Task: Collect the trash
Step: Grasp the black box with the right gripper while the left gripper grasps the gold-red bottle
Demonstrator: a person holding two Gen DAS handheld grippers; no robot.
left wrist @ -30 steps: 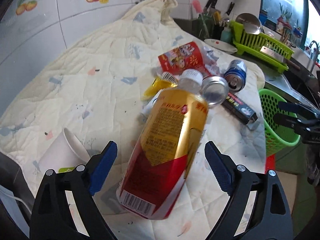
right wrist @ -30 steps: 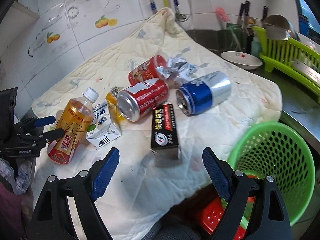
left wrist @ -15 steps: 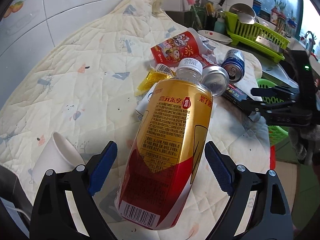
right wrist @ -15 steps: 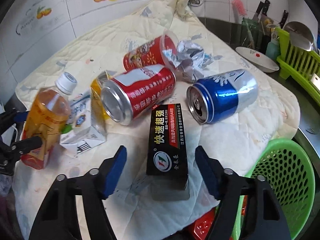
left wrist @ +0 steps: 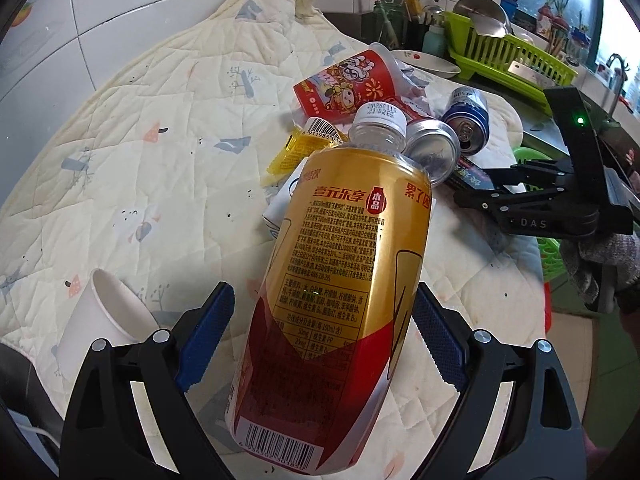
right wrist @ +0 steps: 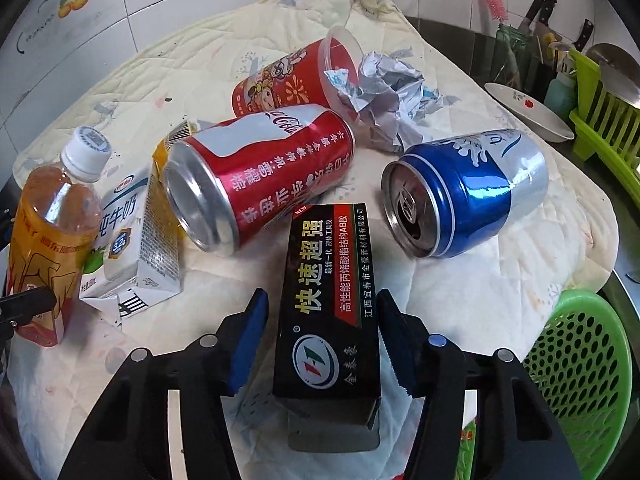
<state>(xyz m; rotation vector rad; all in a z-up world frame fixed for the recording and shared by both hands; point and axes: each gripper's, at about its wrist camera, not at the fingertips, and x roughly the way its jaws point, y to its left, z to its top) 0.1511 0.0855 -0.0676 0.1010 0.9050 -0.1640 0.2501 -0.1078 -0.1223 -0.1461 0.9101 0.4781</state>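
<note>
A yellow-and-red drink bottle (left wrist: 344, 264) with a white cap lies on the quilt, its base toward me. My left gripper (left wrist: 322, 312) stands open astride its lower half, and a gap shows at the left pad. A black glue box (right wrist: 328, 304) lies lengthwise between the fingers of my right gripper (right wrist: 322, 304). Those jaws are closing, and a narrow gap still shows beside the left pad. Behind the box lie a red can (right wrist: 256, 176), a blue can (right wrist: 468, 192), a red printed cup (right wrist: 288, 76) and crumpled foil (right wrist: 388, 92). A milk carton (right wrist: 132, 232) sits beside the bottle (right wrist: 48, 232).
A green perforated basket (right wrist: 576, 360) stands below the quilt's right edge. A white paper cup (left wrist: 100, 320) lies at the left near the front edge. A yellow pouch (left wrist: 304, 148) sits behind the bottle. A green dish rack (left wrist: 512, 52), a plate and knives crowd the counter behind.
My right gripper has come forward and down over the black box, and its jaws have narrowed around it. The left gripper has stayed open around the bottle.
</note>
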